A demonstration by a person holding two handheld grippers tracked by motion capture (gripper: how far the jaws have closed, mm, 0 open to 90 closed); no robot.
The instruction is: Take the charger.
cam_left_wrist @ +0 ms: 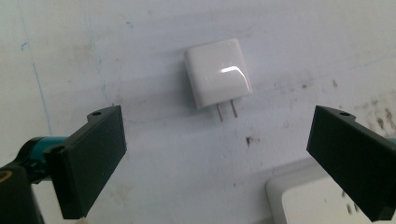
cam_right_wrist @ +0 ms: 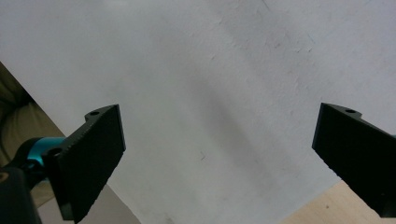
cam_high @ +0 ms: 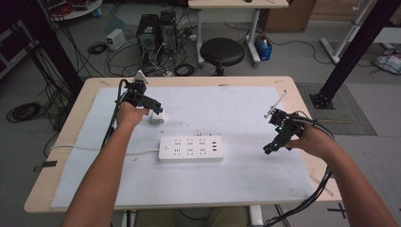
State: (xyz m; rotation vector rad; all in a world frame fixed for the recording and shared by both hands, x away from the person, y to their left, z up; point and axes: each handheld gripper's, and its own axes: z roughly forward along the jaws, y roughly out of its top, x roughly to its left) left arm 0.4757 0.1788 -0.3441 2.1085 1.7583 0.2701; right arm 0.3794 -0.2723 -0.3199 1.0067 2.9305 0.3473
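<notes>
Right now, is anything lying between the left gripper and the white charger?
No. In the left gripper view, the left gripper is open before the charger, with bare stained white sheet between.

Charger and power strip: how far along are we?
Done: nothing visibly. The charger lies loose on the white mat, prongs bare, apart from the power strip. In hand: the left gripper hovers over the charger, jaws wide open. The right gripper is open and holds nothing. Left, if plugging in is the goal: grasp, carry, insert.
</notes>
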